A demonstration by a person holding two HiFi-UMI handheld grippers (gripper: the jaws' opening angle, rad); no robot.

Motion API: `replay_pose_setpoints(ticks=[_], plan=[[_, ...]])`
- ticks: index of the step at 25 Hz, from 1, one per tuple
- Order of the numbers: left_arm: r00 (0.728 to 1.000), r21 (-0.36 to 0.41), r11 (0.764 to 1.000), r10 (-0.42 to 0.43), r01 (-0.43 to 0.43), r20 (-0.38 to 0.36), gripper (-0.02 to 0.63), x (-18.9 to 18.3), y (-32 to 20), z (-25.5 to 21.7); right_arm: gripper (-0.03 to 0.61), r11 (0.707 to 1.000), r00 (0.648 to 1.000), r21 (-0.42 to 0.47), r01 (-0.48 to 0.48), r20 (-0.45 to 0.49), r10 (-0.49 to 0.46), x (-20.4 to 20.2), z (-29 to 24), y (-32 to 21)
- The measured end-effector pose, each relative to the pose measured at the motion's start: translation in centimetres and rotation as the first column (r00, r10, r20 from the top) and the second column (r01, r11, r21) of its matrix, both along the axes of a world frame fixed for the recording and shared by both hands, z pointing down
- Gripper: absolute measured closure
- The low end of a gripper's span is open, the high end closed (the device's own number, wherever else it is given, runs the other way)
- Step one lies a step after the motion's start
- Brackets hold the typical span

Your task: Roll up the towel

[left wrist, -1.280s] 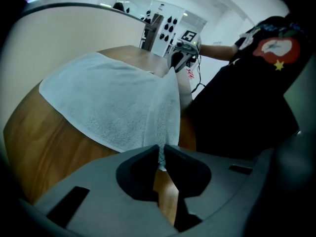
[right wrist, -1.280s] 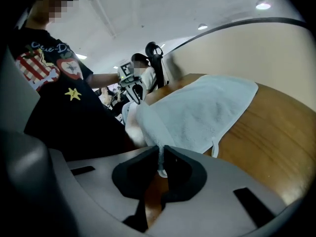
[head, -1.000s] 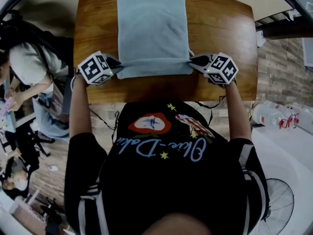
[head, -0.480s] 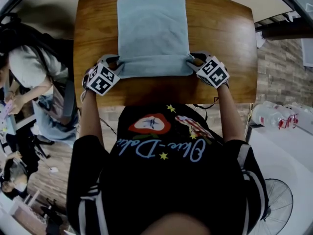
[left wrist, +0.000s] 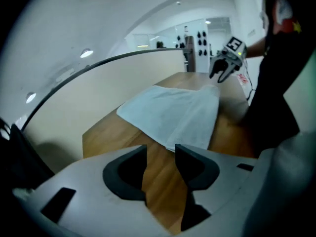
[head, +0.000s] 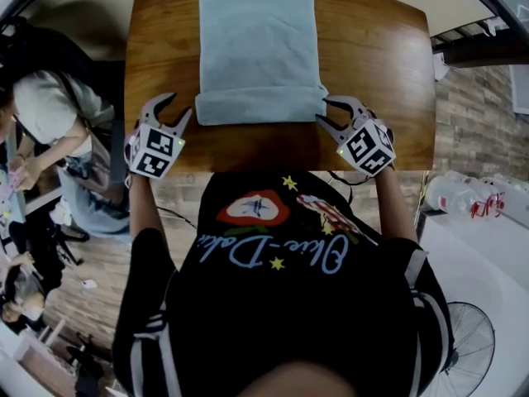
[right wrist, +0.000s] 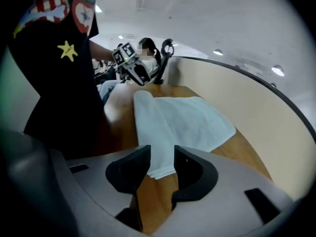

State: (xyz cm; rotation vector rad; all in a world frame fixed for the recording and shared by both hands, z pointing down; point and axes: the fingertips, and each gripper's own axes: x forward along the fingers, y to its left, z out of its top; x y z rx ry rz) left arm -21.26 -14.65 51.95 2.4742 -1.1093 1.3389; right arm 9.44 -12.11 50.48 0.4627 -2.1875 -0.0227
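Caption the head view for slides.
Empty jaws opening, left tool and right tool flank the blue towel, near edge rolled, on a wooden table.

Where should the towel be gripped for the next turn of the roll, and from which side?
Probably at the two ends of the roll on the near edge of the towel, left gripper coming from the left, right gripper from the right. The roll lies straight across, with both ends exposed over bare table. Both jaws are opening: nothing is between the left's, and the roll's end is loose at the right's.
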Motion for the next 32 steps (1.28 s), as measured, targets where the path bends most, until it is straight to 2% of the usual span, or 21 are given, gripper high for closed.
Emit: replay_pose_setpoints(ticks=[2,5,9,13,15,16,17,19,21,27,32], plan=[[0.994,0.001,0.996,0.094,-0.095,0.062,0.437,1.8,2.1,0.2,0.449,0.996,0.995,0.007,0.087,-0.057,-0.086,-0.6,0.8,1.7],[0.98,-0.033,0.985,0.172,-0.169,0.097,0.437,4.2,4.7,1.6,0.449,0.985,0.975,0.013,0.174,-0.145,-0.17,-1.0,2.1,3.0],[0.949,-0.022,0.97,0.241,-0.242,0.205,0.437,5.6,5.9,3.5,0.449,0.976,0.951,0.015,0.217,-0.231,-0.208,-1.1,3.7,3.2],[0.941,-0.049,0.969,0.248,-0.244,0.23,0.437,6.0,5.1,5.6,0.448,0.97,0.916,0.029,0.241,-0.338,-0.217,-0.4,5.8,2.4],[0.929,-0.056,0.963,0.268,-0.263,0.254,0.437,6.1,4.6,5.9,0.449,0.968,0.907,0.037,0.248,-0.361,-0.219,-0.3,6.2,2.1],[0.919,-0.058,0.957,0.288,-0.283,0.27,0.437,6.2,4.5,5.9,0.452,0.969,0.908,0.034,0.245,-0.359,-0.216,-0.3,6.3,2.1],[0.907,-0.054,0.951,0.306,-0.303,0.288,0.437,6.3,4.4,5.8,0.49,0.971,0.913,0.031,0.235,-0.35,-0.21,-0.2,6.4,2.0],[0.889,-0.033,0.941,0.329,-0.337,0.319,0.513,6.3,4.2,5.4,0.527,0.978,0.928,0.016,0.207,-0.319,-0.191,-0.2,6.0,1.9],[0.885,-0.031,0.936,0.343,-0.351,0.316,0.547,6.2,4.4,5.1,0.538,0.984,0.945,-0.01,0.18,-0.276,-0.176,-0.2,5.4,2.0],[0.887,-0.074,0.923,0.384,-0.378,0.257,0.555,6.0,7.5,3.9,0.54,0.98,0.963,-0.09,0.178,-0.19,-0.192,-0.1,3.7,4.3],[0.899,-0.17,0.904,0.416,-0.392,0.14,0.554,5.9,10.6,2.6,0.54,0.967,0.981,-0.205,0.153,-0.088,-0.174,-0.2,2.1,6.6]])
